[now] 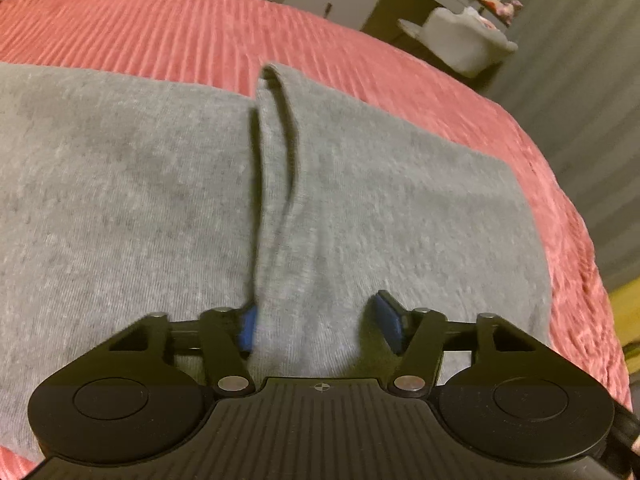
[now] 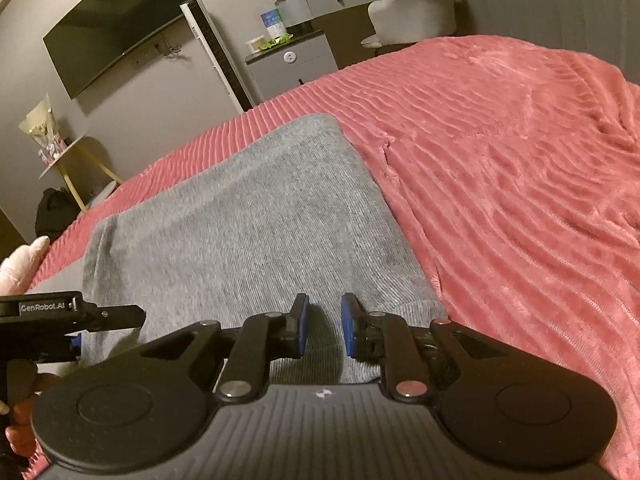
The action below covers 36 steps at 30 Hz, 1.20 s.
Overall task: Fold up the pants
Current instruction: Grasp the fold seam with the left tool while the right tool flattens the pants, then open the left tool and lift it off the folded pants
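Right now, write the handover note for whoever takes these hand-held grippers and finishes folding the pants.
Left hand-held gripper: open, low over the near edge of the grey pants, a raised fold of fabric between its fingers.
Right hand-held gripper: open with a narrow gap, at the near edge of the pants, gripping nothing.
The pants lie flat on the pink bedspread, already doubled over.
Left to do: probably grip the near edge with both and make the next fold.

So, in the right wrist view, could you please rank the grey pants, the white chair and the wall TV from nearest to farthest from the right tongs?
1. Grey pants: directly under and ahead of the right tongs.
2. White chair: past the bed's far edge, ahead and slightly right.
3. Wall TV: on the far wall, upper left.
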Each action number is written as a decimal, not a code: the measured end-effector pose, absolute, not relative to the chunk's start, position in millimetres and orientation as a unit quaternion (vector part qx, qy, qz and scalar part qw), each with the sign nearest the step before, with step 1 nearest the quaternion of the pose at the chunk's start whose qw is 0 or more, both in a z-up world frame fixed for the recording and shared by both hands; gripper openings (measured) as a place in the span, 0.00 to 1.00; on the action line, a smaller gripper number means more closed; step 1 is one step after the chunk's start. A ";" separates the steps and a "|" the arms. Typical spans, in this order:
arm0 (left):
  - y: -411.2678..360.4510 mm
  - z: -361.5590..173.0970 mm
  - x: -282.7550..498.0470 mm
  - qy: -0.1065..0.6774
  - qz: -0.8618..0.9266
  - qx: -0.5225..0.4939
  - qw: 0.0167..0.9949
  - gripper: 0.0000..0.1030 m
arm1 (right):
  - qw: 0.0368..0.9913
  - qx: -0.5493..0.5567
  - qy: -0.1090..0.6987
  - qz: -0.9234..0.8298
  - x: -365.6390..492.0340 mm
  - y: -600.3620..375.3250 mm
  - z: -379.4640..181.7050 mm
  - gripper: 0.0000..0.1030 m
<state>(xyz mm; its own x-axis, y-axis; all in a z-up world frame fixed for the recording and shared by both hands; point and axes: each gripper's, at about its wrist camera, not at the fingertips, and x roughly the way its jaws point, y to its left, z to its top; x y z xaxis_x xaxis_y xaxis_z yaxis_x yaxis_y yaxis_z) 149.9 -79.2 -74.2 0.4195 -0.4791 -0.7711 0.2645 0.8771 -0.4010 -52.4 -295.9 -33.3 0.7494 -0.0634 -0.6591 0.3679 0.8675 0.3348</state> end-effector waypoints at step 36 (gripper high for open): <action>214.9 -38.2 56.4 0.333 0.125 -0.376 0.856 0.75 | 0.916 0.236 0.308 -0.100 -58.5 -294.2 -33.6 0.53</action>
